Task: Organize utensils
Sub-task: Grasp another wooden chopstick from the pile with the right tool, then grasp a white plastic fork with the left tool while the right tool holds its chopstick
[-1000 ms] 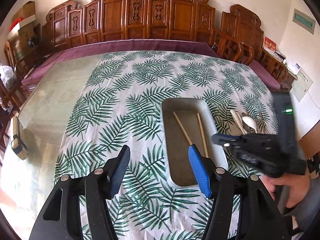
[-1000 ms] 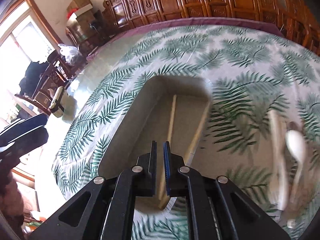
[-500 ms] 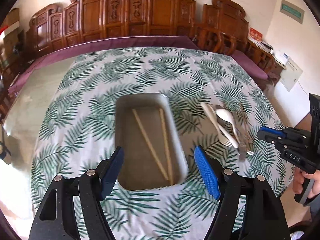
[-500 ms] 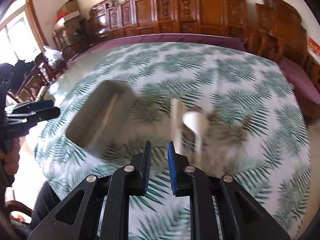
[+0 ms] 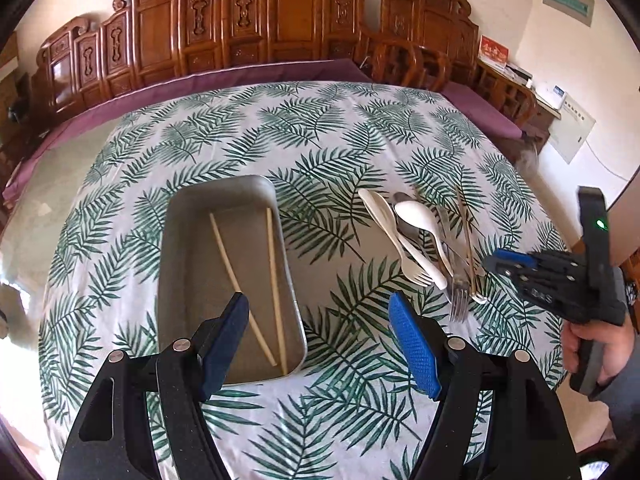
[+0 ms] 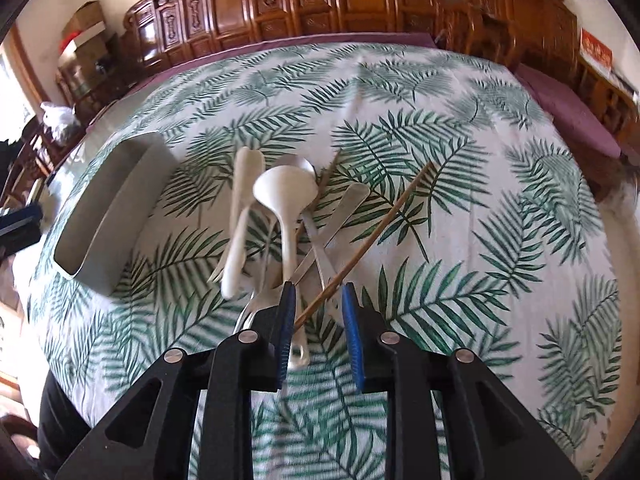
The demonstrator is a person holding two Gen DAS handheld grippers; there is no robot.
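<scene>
A grey metal tray (image 5: 224, 220) holds two pale chopsticks (image 5: 274, 280). My left gripper (image 5: 320, 332) hangs open over the tray's near right corner, with nothing between its blue pads. Right of the tray lies a pile of utensils (image 5: 424, 244): a white spoon (image 6: 280, 196), a white fork (image 6: 240, 208), metal cutlery (image 6: 344, 208) and a brown chopstick (image 6: 368, 236). My right gripper (image 6: 319, 312) hovers over the pile's near end. Its jaws are opening, and the brown chopstick's near tip shows between them without being pinched.
A leaf-print cloth (image 6: 460, 240) covers the round table. Carved wooden chairs (image 5: 280, 32) line the far side. A person's hand (image 5: 600, 344) grips the right gripper's handle at the right edge. The tray (image 6: 104, 216) sits left of the pile.
The right gripper swung from over the tray to over the utensil pile, and its shut jaws have parted. The left gripper shifted right along the tray and opened slightly wider.
</scene>
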